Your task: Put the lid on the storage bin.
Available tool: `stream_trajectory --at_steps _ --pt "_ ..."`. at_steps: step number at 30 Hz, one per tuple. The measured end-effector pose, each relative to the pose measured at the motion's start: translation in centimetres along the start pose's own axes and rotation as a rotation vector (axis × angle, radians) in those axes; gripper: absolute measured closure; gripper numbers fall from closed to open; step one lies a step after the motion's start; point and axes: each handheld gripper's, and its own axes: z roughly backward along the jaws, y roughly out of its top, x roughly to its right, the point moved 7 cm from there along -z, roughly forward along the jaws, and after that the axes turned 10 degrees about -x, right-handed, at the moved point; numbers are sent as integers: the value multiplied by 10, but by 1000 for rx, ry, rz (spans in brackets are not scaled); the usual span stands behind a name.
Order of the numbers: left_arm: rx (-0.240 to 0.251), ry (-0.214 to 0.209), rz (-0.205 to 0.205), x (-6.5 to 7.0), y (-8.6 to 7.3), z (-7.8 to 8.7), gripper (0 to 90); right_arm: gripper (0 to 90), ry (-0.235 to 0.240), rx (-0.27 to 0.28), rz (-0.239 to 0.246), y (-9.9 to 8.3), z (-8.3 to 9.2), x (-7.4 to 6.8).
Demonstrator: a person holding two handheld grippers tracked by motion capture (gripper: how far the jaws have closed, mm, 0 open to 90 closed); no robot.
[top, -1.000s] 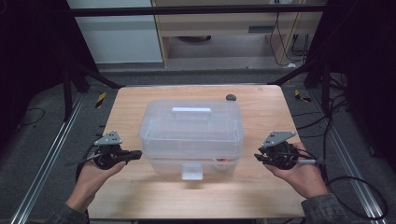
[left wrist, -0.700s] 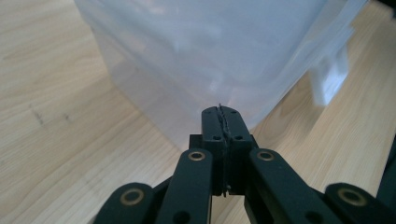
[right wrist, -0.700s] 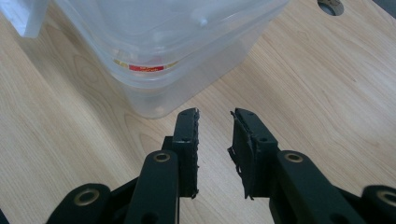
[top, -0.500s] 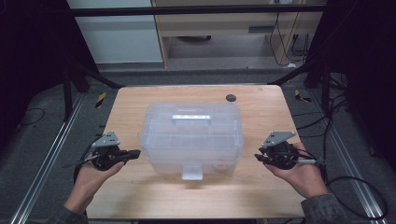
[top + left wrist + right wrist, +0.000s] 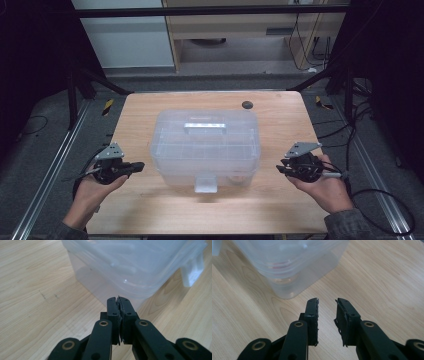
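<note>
As my left claw (image 5: 119, 300) is pressed together and my right claw (image 5: 327, 301) stands slightly apart and empty, the clear lidded plastic storage box (image 5: 206, 145) may slide if I push one-sided.

We find no writing, label, brand or number that can be read on anything here. The one sign-like mark we can make out is the yellow-and-black hazard striping (image 5: 107, 106) on the floor beside the bench (image 5: 150, 110).
</note>
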Motion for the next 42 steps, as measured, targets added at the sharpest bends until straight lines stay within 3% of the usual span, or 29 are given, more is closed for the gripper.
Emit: stream_trajectory --at_steps 6,14,21,26,36,42 --pt "-15 45 1 -8 -3 -3 820 667 -8 6 -44 -3 -7 7" --pt "-18 172 38 -26 -4 -11 386 498 -52 11 -97 0 -14 18" --pt "-12 210 79 -41 -4 -22 179 371 -102 22 -164 1 -22 29" --pt "-40 210 98 -47 -8 -34 110 287 -111 -4 -207 0 -37 37" --pt "-108 191 129 -54 -24 -64 54 196 -71 -52 -323 -10 -73 50" --pt "-122 189 147 -59 -33 -77 54 181 -61 -36 -370 -15 -86 56"
